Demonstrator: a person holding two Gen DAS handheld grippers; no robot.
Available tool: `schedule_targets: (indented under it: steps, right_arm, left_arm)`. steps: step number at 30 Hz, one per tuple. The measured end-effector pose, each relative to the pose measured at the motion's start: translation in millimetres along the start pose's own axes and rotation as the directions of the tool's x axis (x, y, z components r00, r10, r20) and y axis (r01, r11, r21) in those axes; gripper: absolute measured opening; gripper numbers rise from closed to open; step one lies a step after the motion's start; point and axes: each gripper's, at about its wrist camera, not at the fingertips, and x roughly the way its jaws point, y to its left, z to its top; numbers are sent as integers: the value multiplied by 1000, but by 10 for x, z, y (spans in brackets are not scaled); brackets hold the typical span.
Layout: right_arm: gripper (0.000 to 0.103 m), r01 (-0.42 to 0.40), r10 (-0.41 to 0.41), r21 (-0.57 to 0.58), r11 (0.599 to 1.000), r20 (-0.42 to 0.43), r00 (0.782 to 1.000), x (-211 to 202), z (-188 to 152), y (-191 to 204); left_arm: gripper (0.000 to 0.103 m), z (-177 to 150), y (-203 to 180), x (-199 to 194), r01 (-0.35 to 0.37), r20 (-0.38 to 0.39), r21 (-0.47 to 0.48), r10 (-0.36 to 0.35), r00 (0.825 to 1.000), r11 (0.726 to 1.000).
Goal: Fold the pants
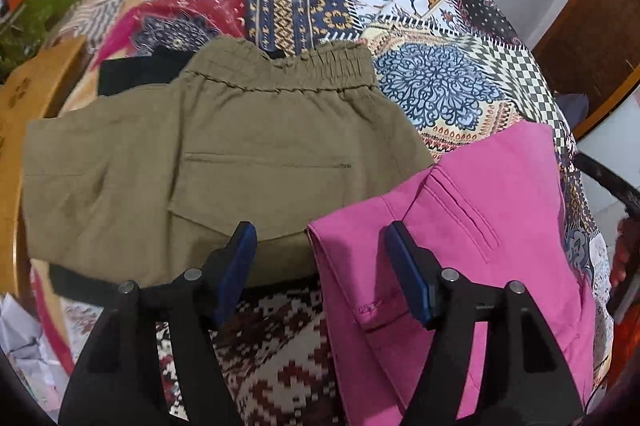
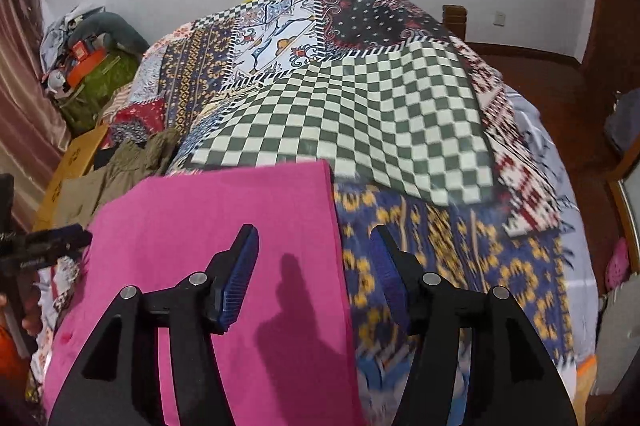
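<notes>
While both tools are held above the patchwork bedspread (image 2: 384, 129), nothing is gripped by either. The left gripper (image 1: 320, 258) is spread wide over the near edges of the folded olive pants (image 1: 224, 161) on the left and the pink pants (image 1: 480, 226) on the right. The right gripper (image 2: 314, 258) is likewise spread wide, above the pink pants' right edge.
</notes>
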Motion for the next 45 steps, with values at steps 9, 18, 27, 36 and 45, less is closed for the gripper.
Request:
schedule_targets:
  steps: [9,18,27,36,45]
  right_arm:
    - [50,-38,38,-6,999,-10,999,419,86,-11]
    - [4,-21,23,-57,998,30,999,371,105,189]
    - [3,-15,28,-62,998,227,974,-550,423,342]
    - [3,-40,50,-40,998,308,950,-1404,257,383]
    - [3,-31,39,-39,999,232,972,-1758,-473,309]
  left_arm:
    - [28,-27,-59,78,93,-9,19,-93,996,995]
    - [11,-25,-122,-68,-8,23,35,8,1000,999]
    - [11,182,-324,-1042,-101,240,83,79,968,991]
    - [10,-102,-538,-1612,-78,277,136,38,960,988]
    - [9,-785,-639,-1788,-64,229,165,24,973,984]
